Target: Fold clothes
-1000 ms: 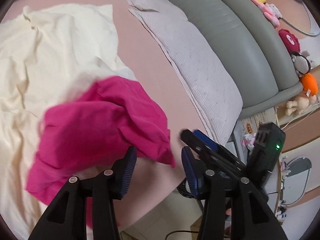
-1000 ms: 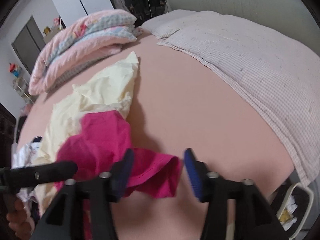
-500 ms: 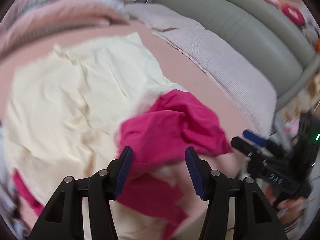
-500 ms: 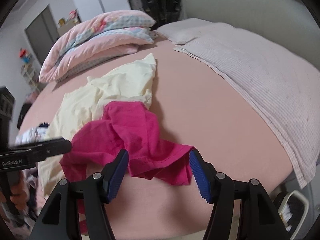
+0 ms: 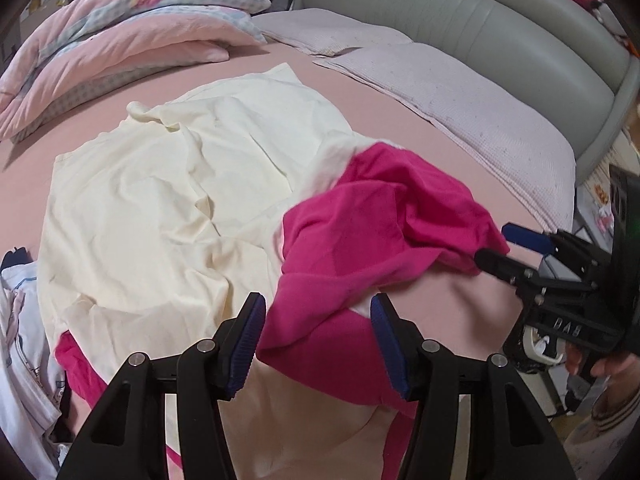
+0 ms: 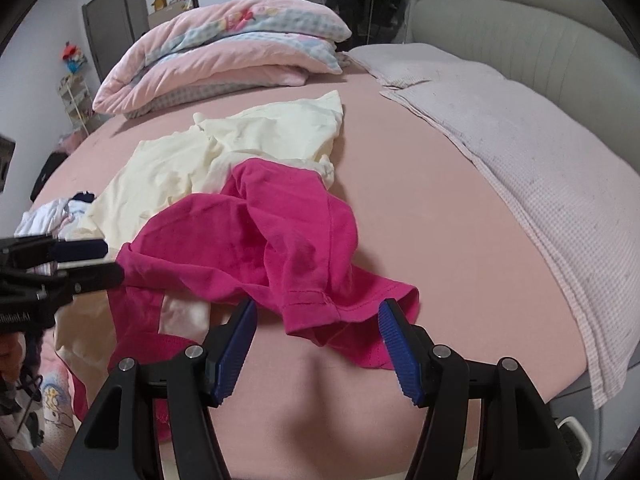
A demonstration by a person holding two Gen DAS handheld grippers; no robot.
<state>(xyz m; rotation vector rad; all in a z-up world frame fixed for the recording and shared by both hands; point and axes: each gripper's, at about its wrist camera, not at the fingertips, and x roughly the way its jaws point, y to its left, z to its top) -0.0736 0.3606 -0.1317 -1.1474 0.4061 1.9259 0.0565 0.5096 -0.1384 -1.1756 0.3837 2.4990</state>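
Magenta garment [image 5: 384, 232] partly overlapping cream garment [image 5: 168, 184]

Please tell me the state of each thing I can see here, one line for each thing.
Pink garment: crumpled, unfolded, partly on the cream one.
Cream garment: spread out, wrinkled.
Quilt: folded, stacked.
Left gripper: open, pink cloth between fingers.
Right gripper: open, at the pink hem.

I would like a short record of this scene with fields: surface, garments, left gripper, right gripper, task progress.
surface: pink bed sheet
garments: crumpled magenta shirt lying partly over a cream garment; a white printed garment beside them
left gripper: open, magenta cloth between its fingers, not pinched
right gripper: open, above the shirt's hem
other: folded pink quilt at the far side
task progress: nothing folded yet
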